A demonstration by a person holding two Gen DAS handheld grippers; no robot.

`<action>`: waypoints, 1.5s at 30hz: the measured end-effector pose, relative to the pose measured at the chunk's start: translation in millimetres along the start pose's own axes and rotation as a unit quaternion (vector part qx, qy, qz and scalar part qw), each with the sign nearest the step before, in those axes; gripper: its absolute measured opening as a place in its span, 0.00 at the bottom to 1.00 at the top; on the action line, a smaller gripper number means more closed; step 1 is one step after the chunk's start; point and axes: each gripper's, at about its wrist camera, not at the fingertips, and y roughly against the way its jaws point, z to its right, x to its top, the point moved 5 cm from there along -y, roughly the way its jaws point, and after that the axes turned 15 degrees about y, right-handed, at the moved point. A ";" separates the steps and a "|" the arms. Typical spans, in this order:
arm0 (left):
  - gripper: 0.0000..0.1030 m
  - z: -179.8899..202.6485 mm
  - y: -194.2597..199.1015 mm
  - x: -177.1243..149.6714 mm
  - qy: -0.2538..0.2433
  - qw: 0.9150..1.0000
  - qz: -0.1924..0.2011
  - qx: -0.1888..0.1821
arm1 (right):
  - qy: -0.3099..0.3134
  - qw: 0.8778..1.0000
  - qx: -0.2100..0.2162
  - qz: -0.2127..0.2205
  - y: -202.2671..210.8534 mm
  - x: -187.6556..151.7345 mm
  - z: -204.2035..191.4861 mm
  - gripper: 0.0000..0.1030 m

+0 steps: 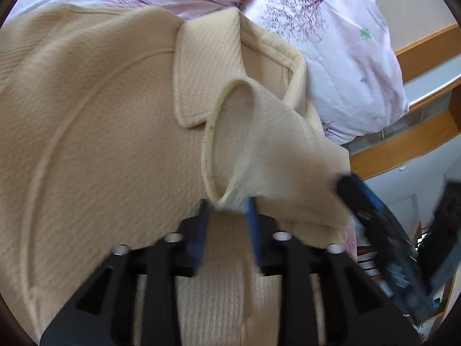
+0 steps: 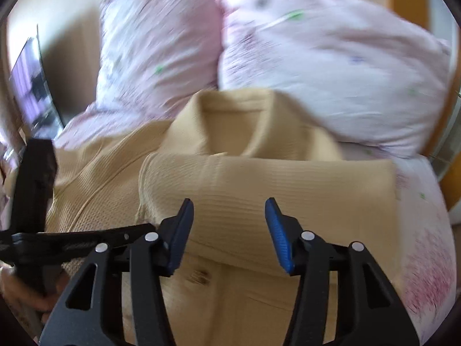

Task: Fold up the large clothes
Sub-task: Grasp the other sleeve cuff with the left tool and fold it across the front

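Note:
A beige waffle-knit garment (image 1: 95, 132) with a collar (image 1: 201, 66) lies spread on the bed. In the left wrist view its sleeve arches up from the right, and the cuff (image 1: 230, 199) is bunched between the blue pads of my left gripper (image 1: 229, 210), which is shut on it. My right gripper (image 1: 374, 219) shows there as a blur at the right. In the right wrist view the garment (image 2: 259, 178) lies with a sleeve folded across the chest below the collar (image 2: 230, 115). My right gripper (image 2: 229, 201) hovers open over that fold, nothing between its pads.
Two pink floral pillows (image 2: 331, 66) lean behind the collar. The floral sheet (image 2: 420, 230) shows at the right. A wooden bed frame (image 1: 409, 144) runs along the right side. A dark screen (image 2: 31, 86) stands at the left. A hand (image 2: 26, 297) holds the left gripper's black body (image 2: 34, 190).

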 end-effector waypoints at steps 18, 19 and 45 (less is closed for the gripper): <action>0.66 -212.2 260.7 28.7 0.193 0.938 0.287 0.025 | -0.071 0.992 0.099 -0.013 27.3 -15.7 -11.5 0.87; 0.65 -226.2 266.5 34.0 0.224 0.928 0.296 0.016 | -0.075 0.991 0.106 -0.016 32.7 -20.6 -11.1 0.87; 0.13 -165.5 326.2 105.4 0.210 0.891 0.395 -0.081 | -0.060 0.996 0.057 -0.010 68.3 -51.1 22.5 0.87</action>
